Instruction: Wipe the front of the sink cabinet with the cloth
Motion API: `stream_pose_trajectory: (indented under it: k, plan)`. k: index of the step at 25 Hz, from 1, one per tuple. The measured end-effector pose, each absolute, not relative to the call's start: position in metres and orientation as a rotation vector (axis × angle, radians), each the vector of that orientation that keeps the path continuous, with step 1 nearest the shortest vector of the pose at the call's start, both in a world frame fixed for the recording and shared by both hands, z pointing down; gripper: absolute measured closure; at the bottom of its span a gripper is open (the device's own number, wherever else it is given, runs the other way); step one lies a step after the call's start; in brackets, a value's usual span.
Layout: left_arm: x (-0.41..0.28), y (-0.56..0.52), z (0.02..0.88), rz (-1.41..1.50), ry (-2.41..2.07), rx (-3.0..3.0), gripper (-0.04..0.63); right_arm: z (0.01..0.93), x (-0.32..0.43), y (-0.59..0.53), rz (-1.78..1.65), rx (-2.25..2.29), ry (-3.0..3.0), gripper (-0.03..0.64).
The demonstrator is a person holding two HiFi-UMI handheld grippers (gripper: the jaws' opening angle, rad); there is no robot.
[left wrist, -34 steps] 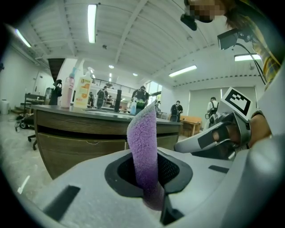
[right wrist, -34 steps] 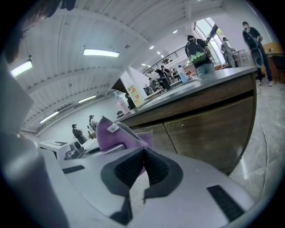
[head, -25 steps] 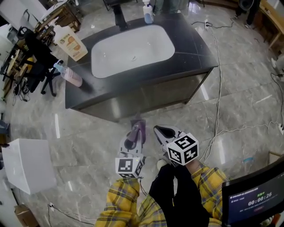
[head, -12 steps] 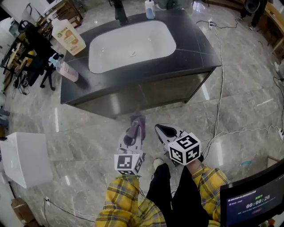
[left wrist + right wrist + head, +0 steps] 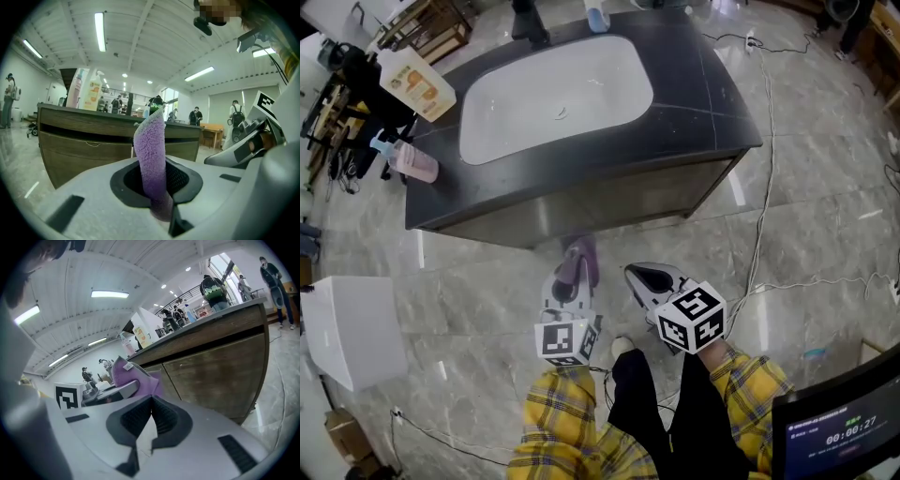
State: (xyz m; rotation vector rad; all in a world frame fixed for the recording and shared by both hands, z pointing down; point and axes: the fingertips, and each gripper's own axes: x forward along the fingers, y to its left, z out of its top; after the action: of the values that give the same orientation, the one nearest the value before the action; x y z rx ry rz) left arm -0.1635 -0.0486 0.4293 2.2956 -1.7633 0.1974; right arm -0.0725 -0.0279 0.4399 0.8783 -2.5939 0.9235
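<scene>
A purple cloth [image 5: 576,265] [image 5: 151,159] stands up between the jaws of my left gripper [image 5: 569,281] [image 5: 157,187], which is shut on it. The cloth [image 5: 127,373] also shows at the left of the right gripper view. My right gripper [image 5: 649,281] [image 5: 151,420] is shut with nothing in it, held just right of the left one. Both grippers hover above the floor a short way from the wooden front of the sink cabinet [image 5: 600,208] [image 5: 89,145] [image 5: 215,366]. The dark countertop holds a white basin [image 5: 553,94].
A pink spray bottle [image 5: 408,161] and a large jug [image 5: 411,82] stand on the counter's left end. A white box [image 5: 352,328] sits on the floor at left. Cables [image 5: 764,216] run over the floor right of the cabinet. A screen [image 5: 839,422] shows at bottom right.
The cabinet has slid left and down in the head view as the view shifted. Both grippers hold much the same pose, the left still gripping the cloth.
</scene>
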Motion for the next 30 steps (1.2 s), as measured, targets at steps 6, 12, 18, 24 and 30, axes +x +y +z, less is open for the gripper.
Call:
stream_pose_trajectory:
  k: [6, 12, 18, 24, 30]
  plan:
    - [-0.161, -0.078, 0.442, 0.175, -1.827, 2.229, 0.551, 0.456, -0.053, -0.05, 0.955, 0.893, -2.581, 0.612]
    - [-0.167, -0.101, 0.45, 0.174, -1.877, 2.172, 0.55, 0.468, -0.041, -0.062, 0.997, 0.888, -2.562, 0.612]
    - [-0.165, -0.123, 0.463, 0.182, -1.892, 2.141, 0.551, 0.474, -0.027, -0.079, 1.025, 0.909, -2.555, 0.612]
    - [-0.155, -0.144, 0.472, 0.203, -1.896, 2.134, 0.551, 0.479, -0.007, -0.093, 1.045, 0.942, -2.547, 0.612]
    - [-0.137, -0.159, 0.48, 0.241, -1.872, 2.159, 0.551, 0.483, 0.016, -0.105, 1.055, 0.976, -2.541, 0.612]
